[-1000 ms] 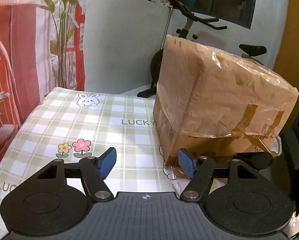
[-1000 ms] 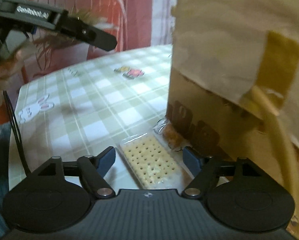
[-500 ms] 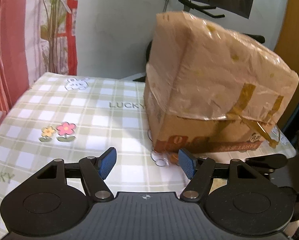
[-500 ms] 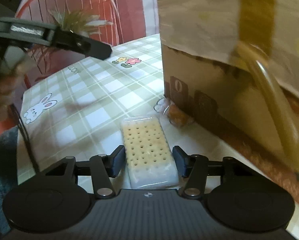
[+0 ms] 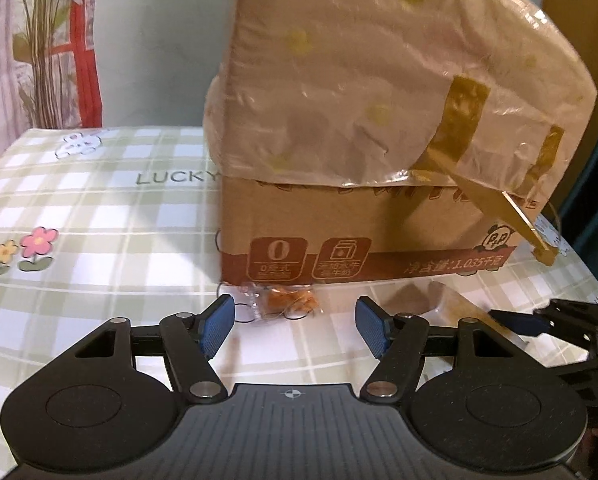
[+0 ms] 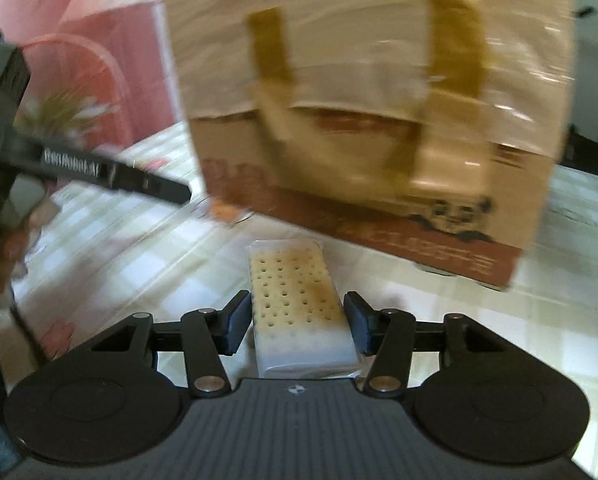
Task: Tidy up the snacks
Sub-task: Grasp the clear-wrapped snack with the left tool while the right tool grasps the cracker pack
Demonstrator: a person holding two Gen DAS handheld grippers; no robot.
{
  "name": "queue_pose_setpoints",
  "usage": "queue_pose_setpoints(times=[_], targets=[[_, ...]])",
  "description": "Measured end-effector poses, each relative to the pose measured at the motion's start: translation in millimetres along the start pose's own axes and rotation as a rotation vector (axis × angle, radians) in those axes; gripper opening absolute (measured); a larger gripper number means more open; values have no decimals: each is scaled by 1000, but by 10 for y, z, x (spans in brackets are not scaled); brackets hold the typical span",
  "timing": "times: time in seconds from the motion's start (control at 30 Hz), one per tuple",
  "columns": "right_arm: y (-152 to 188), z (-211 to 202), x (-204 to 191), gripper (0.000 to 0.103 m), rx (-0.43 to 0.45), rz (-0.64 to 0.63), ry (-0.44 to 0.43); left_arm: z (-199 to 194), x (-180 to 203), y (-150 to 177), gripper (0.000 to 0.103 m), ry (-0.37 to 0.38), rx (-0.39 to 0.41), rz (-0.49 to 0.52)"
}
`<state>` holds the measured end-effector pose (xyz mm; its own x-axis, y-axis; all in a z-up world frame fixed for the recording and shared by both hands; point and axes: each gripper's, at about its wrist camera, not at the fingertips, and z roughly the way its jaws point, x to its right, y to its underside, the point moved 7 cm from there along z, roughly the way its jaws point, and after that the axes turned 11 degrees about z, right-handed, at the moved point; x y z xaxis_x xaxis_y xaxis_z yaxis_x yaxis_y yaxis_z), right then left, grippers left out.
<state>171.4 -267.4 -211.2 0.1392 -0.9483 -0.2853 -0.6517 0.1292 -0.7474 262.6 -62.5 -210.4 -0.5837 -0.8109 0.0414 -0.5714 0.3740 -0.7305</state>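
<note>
My right gripper [image 6: 295,322] is shut on a clear-wrapped pack of crackers [image 6: 295,300] and holds it in front of the cardboard box [image 6: 379,120]. My left gripper [image 5: 293,330] is open and empty above the checked tablecloth [image 5: 99,240]. A small clear packet with an orange snack [image 5: 285,300] lies just beyond its fingertips, against the foot of the cardboard box [image 5: 359,140]. The right gripper also shows at the right edge of the left wrist view [image 5: 547,324]. The left gripper shows at the left of the right wrist view [image 6: 99,172].
The box is large, covered with plastic film and yellow tape, and stands on the right part of the table. A loose tape strip [image 5: 511,220] hangs off its right side. A pink curtain and a plant [image 5: 47,52] stand behind the table's left edge.
My right gripper has closed on the cracker pack and swung round to face the box's front. My left gripper has moved closer to the box and the orange snack packet.
</note>
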Motion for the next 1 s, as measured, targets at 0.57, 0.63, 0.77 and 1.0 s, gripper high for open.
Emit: queue_pose_setpoints(times=[0.57, 0.63, 0.77, 1.0], targets=[[21, -68, 117, 53, 33, 79, -25, 301, 23, -4, 66, 24, -22, -48], [20, -67, 122, 53, 32, 85, -26, 280, 75, 38, 66, 40, -28, -48], [22, -61, 127, 53, 28, 89, -27, 212, 230, 105, 66, 93, -42, -46], [18, -55, 121, 53, 28, 95, -25, 55, 344, 96, 65, 87, -11, 41]])
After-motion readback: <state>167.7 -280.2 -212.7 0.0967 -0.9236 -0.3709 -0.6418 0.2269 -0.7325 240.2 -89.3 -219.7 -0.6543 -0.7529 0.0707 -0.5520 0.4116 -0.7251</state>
